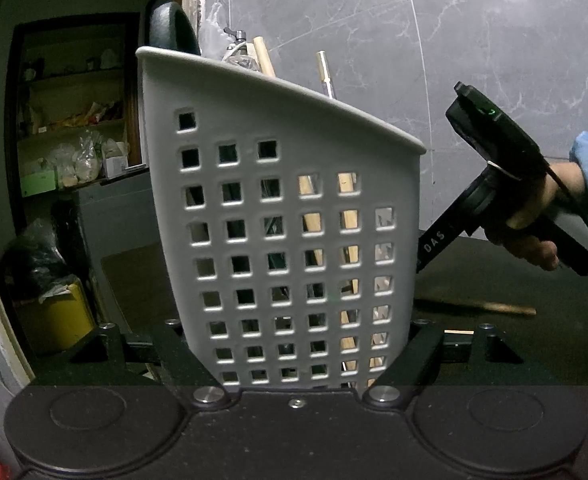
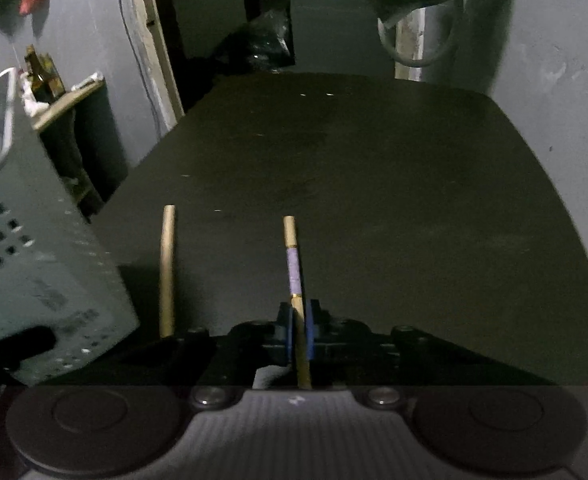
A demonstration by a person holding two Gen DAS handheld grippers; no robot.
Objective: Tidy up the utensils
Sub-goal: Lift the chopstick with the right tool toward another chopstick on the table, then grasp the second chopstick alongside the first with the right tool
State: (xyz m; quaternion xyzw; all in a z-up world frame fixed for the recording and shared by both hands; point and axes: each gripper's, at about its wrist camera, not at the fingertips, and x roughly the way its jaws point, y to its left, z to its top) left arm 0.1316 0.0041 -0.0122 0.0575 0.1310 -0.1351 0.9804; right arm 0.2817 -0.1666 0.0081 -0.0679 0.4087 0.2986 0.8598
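My left gripper (image 1: 294, 344) is shut on a grey perforated utensil holder (image 1: 285, 208), one finger on each side of its base. Several handles stick out of its top, among them a wooden one (image 1: 263, 60) and a gold one (image 1: 324, 70). My right gripper (image 2: 300, 320) is shut on a thin utensil with a gold and lilac handle (image 2: 294, 268), which points forward over the dark table (image 2: 374, 180). To its left a wooden stick (image 2: 167, 272) lies on the table. The holder (image 2: 33, 280) fills the left edge of the right wrist view.
A hand in a blue sleeve (image 1: 534, 224) holds the right gripper just right of the holder. A grey marbled wall stands behind. A doorway on the left shows shelves with bags (image 1: 77, 152) and a yellow bin (image 1: 57, 316). A bottle (image 2: 41, 76) sits on a side ledge.
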